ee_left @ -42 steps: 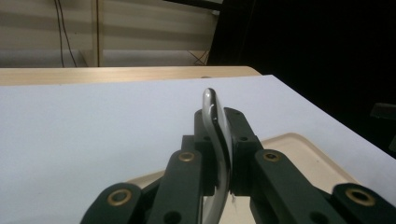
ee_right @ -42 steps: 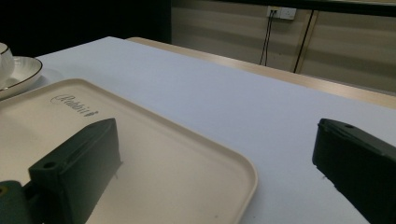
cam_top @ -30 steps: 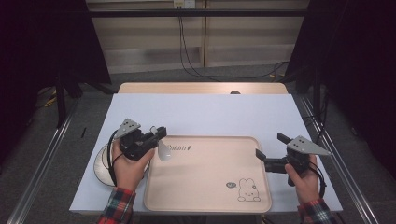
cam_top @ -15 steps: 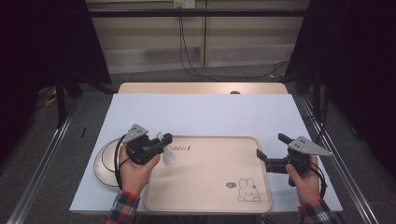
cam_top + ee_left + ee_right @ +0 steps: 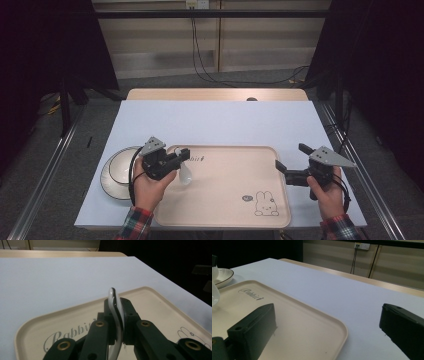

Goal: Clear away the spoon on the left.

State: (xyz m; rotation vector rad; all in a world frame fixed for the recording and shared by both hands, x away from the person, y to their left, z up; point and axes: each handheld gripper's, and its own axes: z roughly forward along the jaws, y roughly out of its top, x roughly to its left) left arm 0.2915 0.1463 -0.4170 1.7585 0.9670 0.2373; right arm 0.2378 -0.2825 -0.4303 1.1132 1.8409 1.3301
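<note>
A white spoon (image 5: pixel 185 173) hangs bowl-down from my left gripper (image 5: pixel 184 155), just above the left part of the beige rabbit tray (image 5: pixel 225 190). In the left gripper view the jaws of the left gripper (image 5: pixel 115 303) are shut on the spoon's curved handle (image 5: pixel 113 293), over the tray (image 5: pixel 155 305) and its lettering. My right gripper (image 5: pixel 290 156) stands open at the tray's right rim, with nothing between its fingers. In the right gripper view the right gripper (image 5: pixel 329 322) frames the tray's corner (image 5: pixel 294 322), and the spoon's bowl (image 5: pixel 214 296) shows at the far left.
A white dish with a dark rim (image 5: pixel 117 172) sits on the pale blue tabletop left of the tray, beside my left hand; it appears again as the dish (image 5: pixel 222 275). A rabbit drawing (image 5: pixel 265 204) marks the tray's near right corner. Dark metal rails run along both table sides.
My left gripper has carried the spoon rightward and down, from the dish's edge to over the tray's left part. The right gripper has stayed put.
</note>
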